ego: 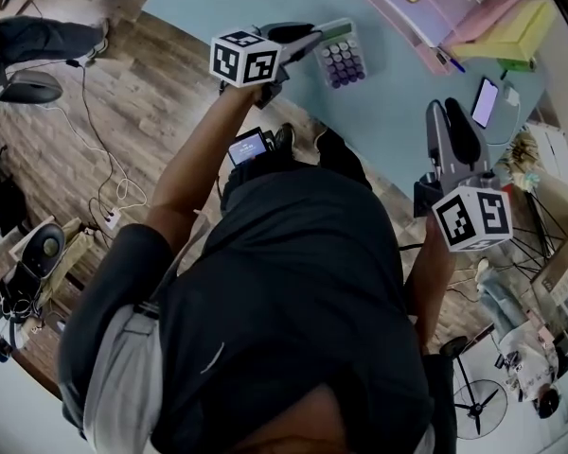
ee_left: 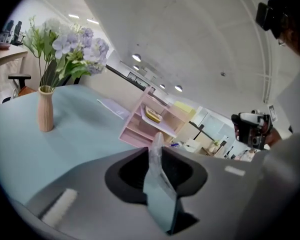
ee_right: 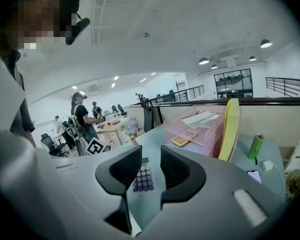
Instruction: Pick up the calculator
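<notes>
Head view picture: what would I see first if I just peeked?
The black-and-white marker cubes on both grippers pop out first. The left gripper is shut on the edge of the purple-buttoned calculator over the pale blue table, while the right gripper hangs open and empty nearer the person. A pink paper tray sits at the table's far right.

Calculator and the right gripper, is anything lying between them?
No. Only bare blue table lies between the right gripper and the calculator, as the head view and right gripper view both show.
</notes>
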A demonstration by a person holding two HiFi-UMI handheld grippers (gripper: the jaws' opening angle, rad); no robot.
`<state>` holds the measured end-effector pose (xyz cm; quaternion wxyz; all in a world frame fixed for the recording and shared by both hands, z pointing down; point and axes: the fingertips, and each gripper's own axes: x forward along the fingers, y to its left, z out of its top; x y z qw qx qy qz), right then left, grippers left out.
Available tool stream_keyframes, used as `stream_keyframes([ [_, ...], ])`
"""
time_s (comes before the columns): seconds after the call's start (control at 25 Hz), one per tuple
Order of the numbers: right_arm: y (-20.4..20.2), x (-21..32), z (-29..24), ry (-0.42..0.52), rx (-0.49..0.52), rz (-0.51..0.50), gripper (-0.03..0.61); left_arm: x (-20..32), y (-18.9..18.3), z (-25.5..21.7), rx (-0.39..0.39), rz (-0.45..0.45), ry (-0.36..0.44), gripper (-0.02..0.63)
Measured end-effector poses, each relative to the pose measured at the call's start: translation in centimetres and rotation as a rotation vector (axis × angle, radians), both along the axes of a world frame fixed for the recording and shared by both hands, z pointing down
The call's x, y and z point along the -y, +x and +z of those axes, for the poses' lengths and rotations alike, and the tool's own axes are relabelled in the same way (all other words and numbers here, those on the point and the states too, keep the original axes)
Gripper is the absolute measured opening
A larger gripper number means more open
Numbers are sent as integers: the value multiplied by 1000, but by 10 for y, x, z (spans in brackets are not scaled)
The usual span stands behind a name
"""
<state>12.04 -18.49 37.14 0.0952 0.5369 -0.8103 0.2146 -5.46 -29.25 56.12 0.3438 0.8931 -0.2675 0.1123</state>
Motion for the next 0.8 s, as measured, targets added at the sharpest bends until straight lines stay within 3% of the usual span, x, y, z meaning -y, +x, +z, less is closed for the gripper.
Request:
stream_keyframes([
  [0.8,-36,-17,-49,152,-73,-32,98,-17,-60,-106,-77,-31,183,144],
])
